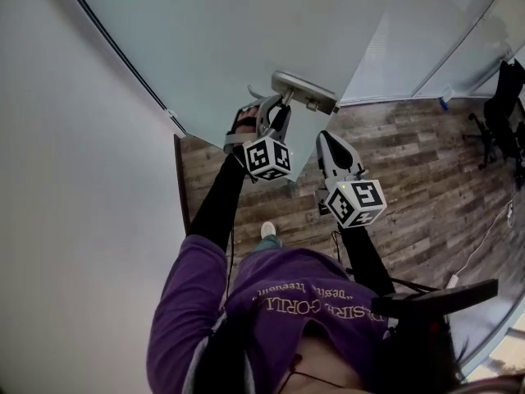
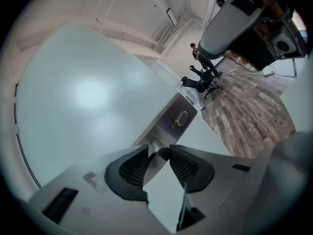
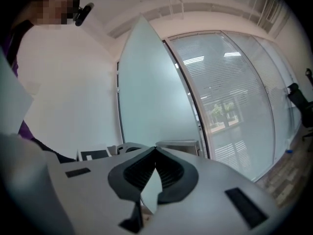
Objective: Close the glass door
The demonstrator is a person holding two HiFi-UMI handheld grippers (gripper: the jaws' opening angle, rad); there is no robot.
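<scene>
Plainly the job is not yet done: at the left the frosted glass door [image 1: 246, 39] stands swung back beside the white wall [image 1: 74, 187], seemingly well away from where it would shut. Near its free edge sits the lock plate [image 2: 168, 124]. The lever [image 2: 156, 147] that juts from it lies between the fingers of the left gripper [image 1: 279, 109], which stand spread and unclenched, straddling the lever rather than squeezing it. To do this step well, I judge those fingers should first clamp on the lever, or at least hook firmly behind it, so it cannot slide out as the leaf swings. The pull should then follow the door's arc about its hinge side, the wrist turning with it instead of forcing the lever down. Just right of it the right gripper [image 3: 155, 151] hangs empty, its fingers pressed together on nothing; it is best kept clear of the door's edge. Further right lie the glazed partition [image 1: 435, 39], the wooden floor [image 1: 426, 179] and an office chair [image 1: 500, 121], none in the door's way as far as I can see.
</scene>
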